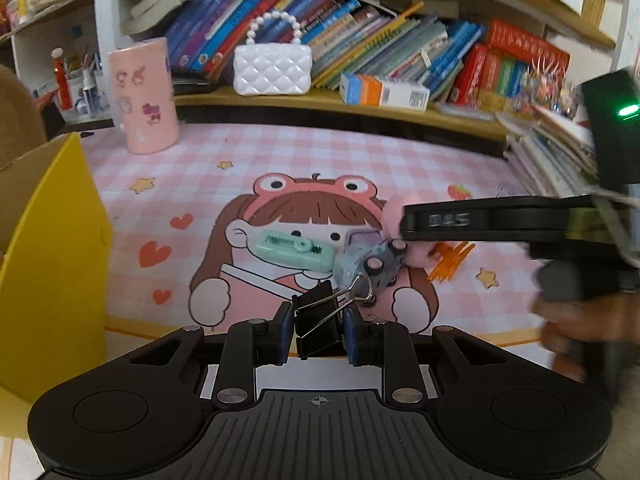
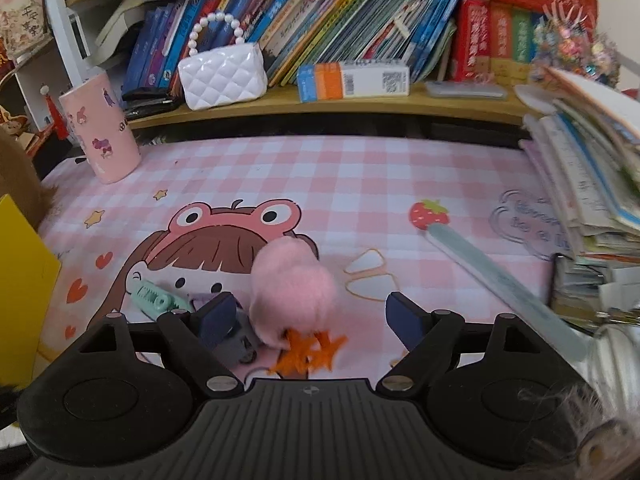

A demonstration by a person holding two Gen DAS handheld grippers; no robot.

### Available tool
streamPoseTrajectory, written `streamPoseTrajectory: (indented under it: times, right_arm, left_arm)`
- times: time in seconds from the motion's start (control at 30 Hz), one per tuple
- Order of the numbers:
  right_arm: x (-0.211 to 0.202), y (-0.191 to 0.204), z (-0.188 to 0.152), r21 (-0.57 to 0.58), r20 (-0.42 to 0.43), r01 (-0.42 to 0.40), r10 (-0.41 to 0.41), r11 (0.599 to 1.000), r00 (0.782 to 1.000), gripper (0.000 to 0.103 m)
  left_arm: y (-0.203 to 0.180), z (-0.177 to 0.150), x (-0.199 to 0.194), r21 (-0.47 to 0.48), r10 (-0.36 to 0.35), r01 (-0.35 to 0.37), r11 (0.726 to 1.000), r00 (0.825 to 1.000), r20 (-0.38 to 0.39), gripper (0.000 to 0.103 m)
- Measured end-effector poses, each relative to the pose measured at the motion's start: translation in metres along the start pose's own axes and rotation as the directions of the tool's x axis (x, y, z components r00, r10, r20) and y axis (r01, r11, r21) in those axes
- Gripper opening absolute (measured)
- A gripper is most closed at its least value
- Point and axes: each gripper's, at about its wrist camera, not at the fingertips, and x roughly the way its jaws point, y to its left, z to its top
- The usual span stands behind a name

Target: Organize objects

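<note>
While binder clip point(image 1: 318, 318) sits pinched between left fingers point(image 1: 283, 330); right fingers point(image 2: 406, 322) flank plush point(image 2: 292, 286).

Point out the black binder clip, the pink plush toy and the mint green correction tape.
black binder clip point(image 1: 318, 320): left wrist view, on its black body between the left tongs.
pink plush toy point(image 2: 290, 284): right wrist view, on its fluffy body.
mint green correction tape point(image 1: 294, 250): left wrist view, on its casing.
</note>
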Motion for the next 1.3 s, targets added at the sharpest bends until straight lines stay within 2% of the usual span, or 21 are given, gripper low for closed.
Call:
streamPoseTrajectory:
  times: [0.1, 0.17, 0.23, 0.5, 0.73, 1.07, 1.3]
  right_arm:
    - [0.012, -0.002, 0.003, 0.027, -0.018, -0.028, 0.029, 0.999, 0.999, 0.074]
    - [0.015, -0.006, 0.003, 0.070, -0.023, -0.066, 0.067, 0.995, 0.997, 0.053]
    - [0.016, -0.009, 0.002, 0.104, -0.031, -0.080, 0.084, 0.991, 0.996, 0.047]
    - [-0.029, -0.006, -0.006, 0.087, 0.047, -0.081, 0.077, 0.993, 0.996, 0.046]
    - [-0.079, 0.006, -0.030, 0.081, 0.060, -0.065, 0.060, 0.995, 0.996, 0.046]
    - [-0.137, 0.052, -0.087, 0.094, 0.003, -0.042, 0.042, 0.995, 0.999, 0.046]
    - [-0.154, 0.103, -0.118, 0.016, -0.038, -0.045, 0.045, 0.999, 0.998, 0.046]
  left_arm:
    - [0.005, 0.000, -0.006, -0.012, 0.002, -0.002, 1.000, 1.000, 0.005, 0.024]
    - [0.008, 0.000, -0.009, -0.020, 0.003, -0.003, 1.000, 1.000, 0.005, 0.024]
    - [0.010, -0.002, -0.011, -0.025, 0.002, -0.002, 1.000, 1.000, 0.005, 0.024]
    - [0.017, -0.007, -0.028, -0.022, -0.032, 0.032, 0.999, 0.999, 0.021, 0.024]
    - [0.030, -0.018, -0.052, -0.026, -0.072, 0.073, 0.997, 0.997, 0.038, 0.024]
    - [0.061, -0.047, -0.098, -0.042, -0.104, 0.106, 0.994, 0.993, 0.048, 0.024]
    - [0.093, -0.070, -0.127, -0.084, -0.091, 0.097, 0.992, 0.993, 0.075, 0.024]
